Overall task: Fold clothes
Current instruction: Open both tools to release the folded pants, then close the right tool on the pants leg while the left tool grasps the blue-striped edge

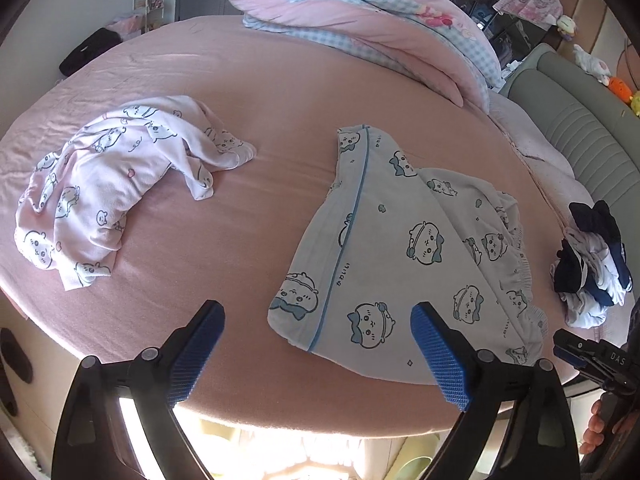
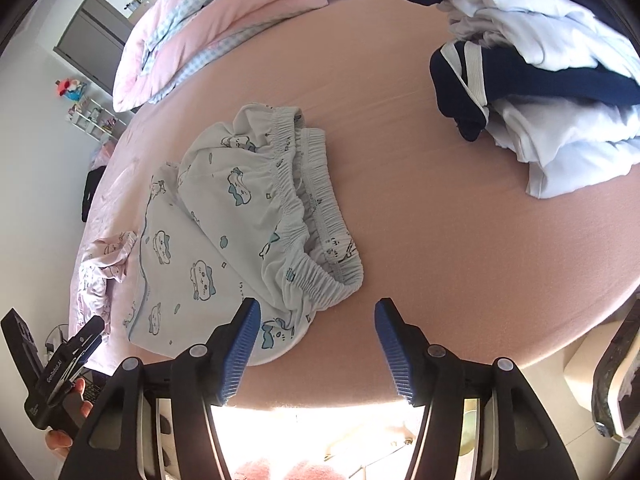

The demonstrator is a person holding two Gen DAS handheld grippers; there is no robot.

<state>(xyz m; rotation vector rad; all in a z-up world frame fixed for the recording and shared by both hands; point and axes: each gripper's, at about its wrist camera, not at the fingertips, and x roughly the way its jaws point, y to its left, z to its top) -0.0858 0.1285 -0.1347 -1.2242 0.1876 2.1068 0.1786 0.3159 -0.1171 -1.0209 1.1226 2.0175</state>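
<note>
Lying near the front edge of the pink bed sheet [image 1: 248, 80], item one: pale blue pyjama trousers [image 1: 404, 240], cartoon-printed, partly folded, elastic waistband [image 2: 316, 216] bunched at the right end. Left gripper [image 1: 316, 344]: jaws spread wide, nothing between them, hovering above the cloth's near hem. Right gripper [image 2: 316, 340]: jaws parted, empty, the trousers' near corner just below its left finger. Item two: pink printed pyjama garment [image 1: 108, 184], crumpled, at 9 o'clock of the trousers, well apart. Item three: heap of white and navy clothes [image 2: 536, 80], unfolded, at 3 o'clock. Item four: folded pink quilt [image 1: 360, 20], at 12 o'clock, far side. Handling judgement: trousers are light, soft, limp, likely to sag and crease when lifted; not fragile. Recommended hold: waistband with one gripper, leg hem corner with the other, pinching both layers together.
</note>
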